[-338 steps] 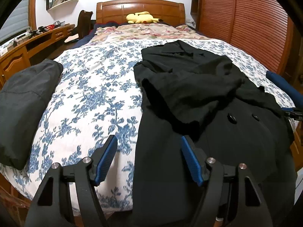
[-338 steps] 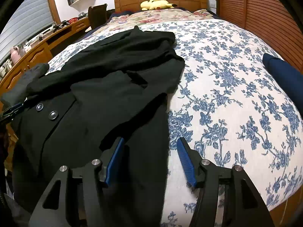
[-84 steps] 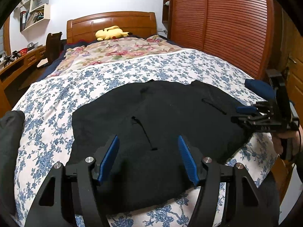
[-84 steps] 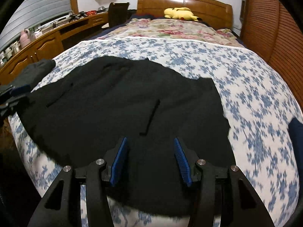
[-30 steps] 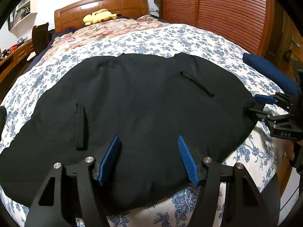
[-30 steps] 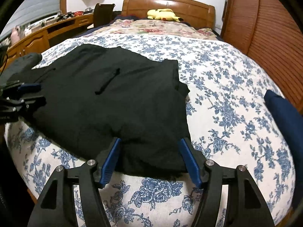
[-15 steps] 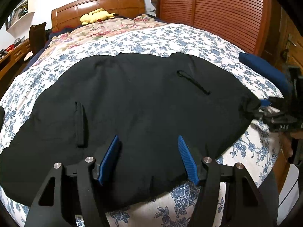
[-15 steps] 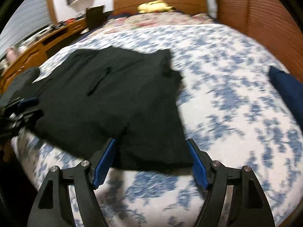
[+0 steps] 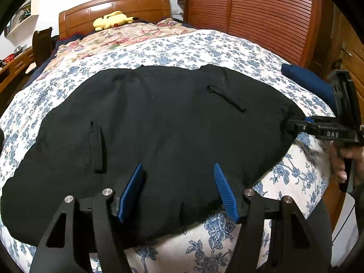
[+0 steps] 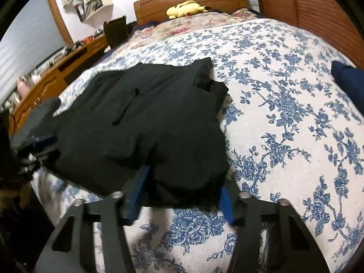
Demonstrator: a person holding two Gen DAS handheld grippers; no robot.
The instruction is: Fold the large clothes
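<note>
Left wrist view: the black coat point(image 9: 159, 125) lies spread on the floral bedspread point(image 9: 204, 47). The left gripper point(image 9: 177, 191) hovers at its near hem, at six o'clock, jaws apart. At three o'clock the right gripper point(image 9: 293, 124) meets the coat's corner.

Right wrist view: the right gripper point(image 10: 182, 195) has just been closing, that corner bunched between its blue pads point(image 10: 136, 193); blur hides whether they press yet.

black coat point(image 9: 159, 122) on white bedspread point(image 9: 204, 45) with blue flowers; yellow plush toy point(image 9: 111, 20).
</note>
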